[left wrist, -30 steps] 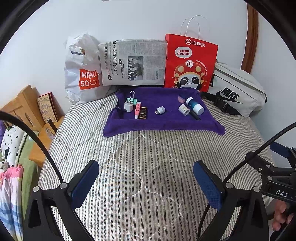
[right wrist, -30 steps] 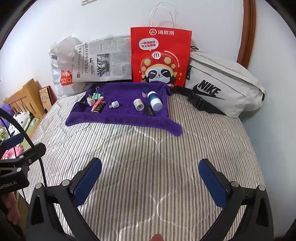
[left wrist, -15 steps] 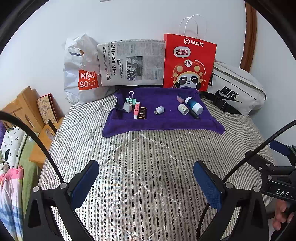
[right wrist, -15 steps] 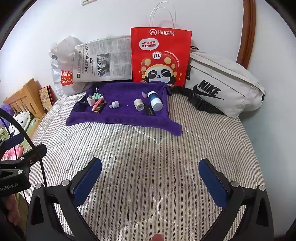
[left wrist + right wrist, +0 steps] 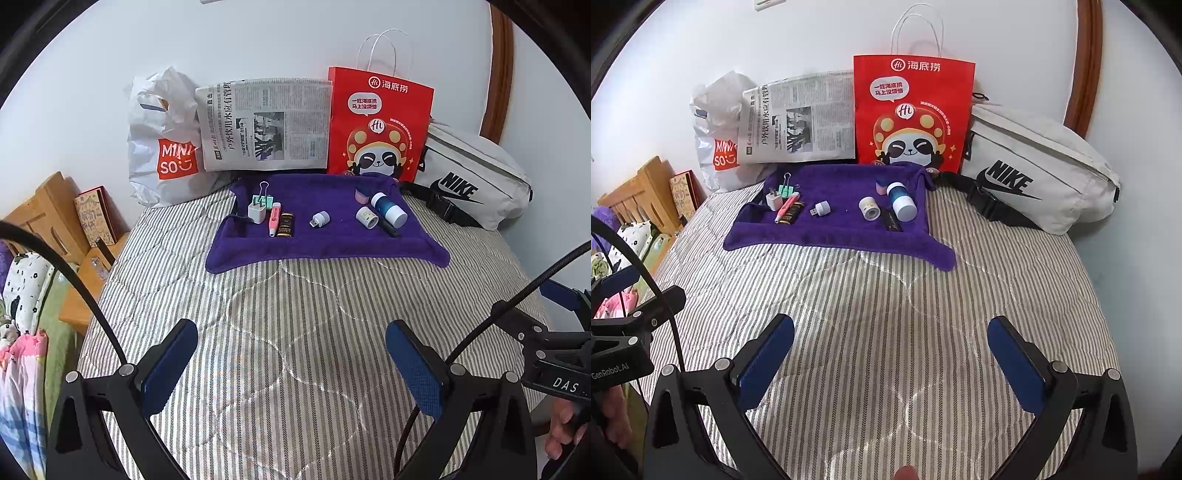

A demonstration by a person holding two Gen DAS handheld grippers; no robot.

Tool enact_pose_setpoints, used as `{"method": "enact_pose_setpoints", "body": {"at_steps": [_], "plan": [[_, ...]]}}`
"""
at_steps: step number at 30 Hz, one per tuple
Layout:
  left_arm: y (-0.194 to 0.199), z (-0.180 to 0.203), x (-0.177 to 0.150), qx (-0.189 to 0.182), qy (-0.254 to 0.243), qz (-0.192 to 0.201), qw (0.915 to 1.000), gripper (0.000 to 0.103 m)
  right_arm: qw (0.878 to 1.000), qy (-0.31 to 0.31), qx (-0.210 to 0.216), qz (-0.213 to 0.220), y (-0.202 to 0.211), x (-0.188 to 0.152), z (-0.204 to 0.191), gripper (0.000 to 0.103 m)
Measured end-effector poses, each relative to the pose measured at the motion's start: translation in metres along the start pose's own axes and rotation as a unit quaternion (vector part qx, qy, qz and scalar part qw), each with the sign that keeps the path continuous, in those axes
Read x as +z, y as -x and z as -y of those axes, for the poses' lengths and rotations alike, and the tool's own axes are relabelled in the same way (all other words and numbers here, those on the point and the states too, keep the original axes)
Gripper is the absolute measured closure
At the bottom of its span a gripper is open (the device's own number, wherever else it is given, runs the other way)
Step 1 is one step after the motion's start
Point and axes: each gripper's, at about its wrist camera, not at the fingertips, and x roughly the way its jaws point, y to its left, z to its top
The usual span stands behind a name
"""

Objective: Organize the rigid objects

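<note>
- Small rigid items, such as a white charger (image 5: 256,213) and a blue bottle (image 5: 388,209), are seen lying on the purple towel (image 5: 325,243).
- Both the left gripper (image 5: 291,363) and the right gripper (image 5: 891,360) are held with fingers spread, empty, over the bed (image 5: 295,302).
- Whether sorting is starting or finished cannot be judged.

Bed (image 5: 295,332) cover: grey-and-white pinstripes w/ pale quilted stitching. Purple towel (image 5: 332,240) on it, solid deep violet. On the towel: white charger (image 5: 256,213), mint-green binder clip (image 5: 266,199), pink highlighter (image 5: 274,218), black-and-gold tube (image 5: 286,225), white USB light (image 5: 320,218), white jar w/ green print (image 5: 367,216), blue bottle w/ white cap (image 5: 388,209), pink jar (image 5: 361,195), black pen (image 5: 389,228). Behind: white bag w/ orange-red MINISO patch (image 5: 162,147), b&w newspaper (image 5: 264,125), red paper bag w/ panda graphic, white handles (image 5: 378,125), off-white waist bag, black NIKE logo & strap (image 5: 469,181). Left gripper (image 5: 291,363) & right gripper (image 5: 891,360): black frames, blue pads. Wall white; brown wood trim (image 5: 496,70).
</note>
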Motion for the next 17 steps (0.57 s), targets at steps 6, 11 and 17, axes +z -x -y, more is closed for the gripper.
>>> {"method": "enact_pose_setpoints", "body": {"at_steps": [6, 11, 17], "plan": [[0.0011, -0.0032, -0.0004, 0.002, 0.000, 0.003, 1.0000, 0.000, 1.000, 0.000, -0.001, -0.001, 0.0006, -0.0003, -0.0004, 0.000], [0.0019, -0.0022, 0.0001, -0.002, -0.001, 0.005, 1.0000, 0.000, 1.000, 0.000, 0.000, -0.001, 0.0000, -0.0001, -0.0001, 0.000], [0.0002, -0.0017, 0.0013, 0.003, -0.002, 0.009, 1.0000, 0.000, 1.000, 0.003, 0.002, -0.004, -0.0029, 0.0002, -0.0003, 0.000]]}}
